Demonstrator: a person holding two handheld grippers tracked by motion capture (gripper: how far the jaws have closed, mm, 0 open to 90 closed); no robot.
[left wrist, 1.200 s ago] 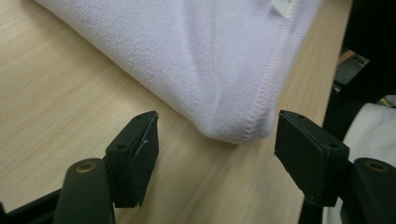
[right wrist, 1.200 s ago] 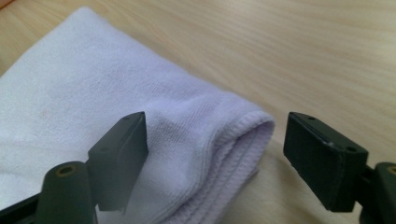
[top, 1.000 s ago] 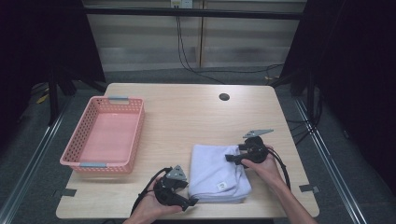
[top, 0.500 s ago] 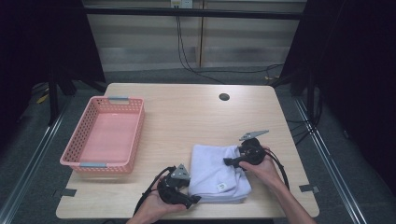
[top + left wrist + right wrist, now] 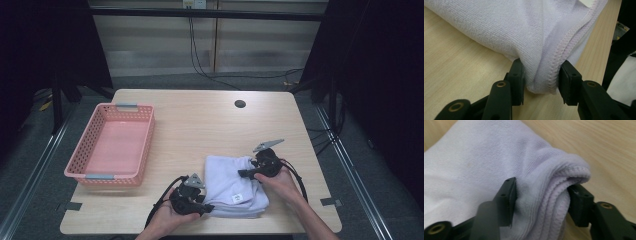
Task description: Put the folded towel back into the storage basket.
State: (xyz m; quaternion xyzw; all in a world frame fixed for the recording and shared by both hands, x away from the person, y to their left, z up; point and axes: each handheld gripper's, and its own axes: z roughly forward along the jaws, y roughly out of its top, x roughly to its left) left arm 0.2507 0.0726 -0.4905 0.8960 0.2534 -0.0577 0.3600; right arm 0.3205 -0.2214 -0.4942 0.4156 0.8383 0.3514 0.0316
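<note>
A folded pale lilac towel lies on the near right part of the wooden table. It looks soft, light and floppy, so I judge the thick folded edges the best places to hold it. My left gripper is clamped on its near left corner, stitched hem between the jaws. My right gripper pinches the stacked layers at the far right edge. An empty pink basket sits well apart, at the left.
</note>
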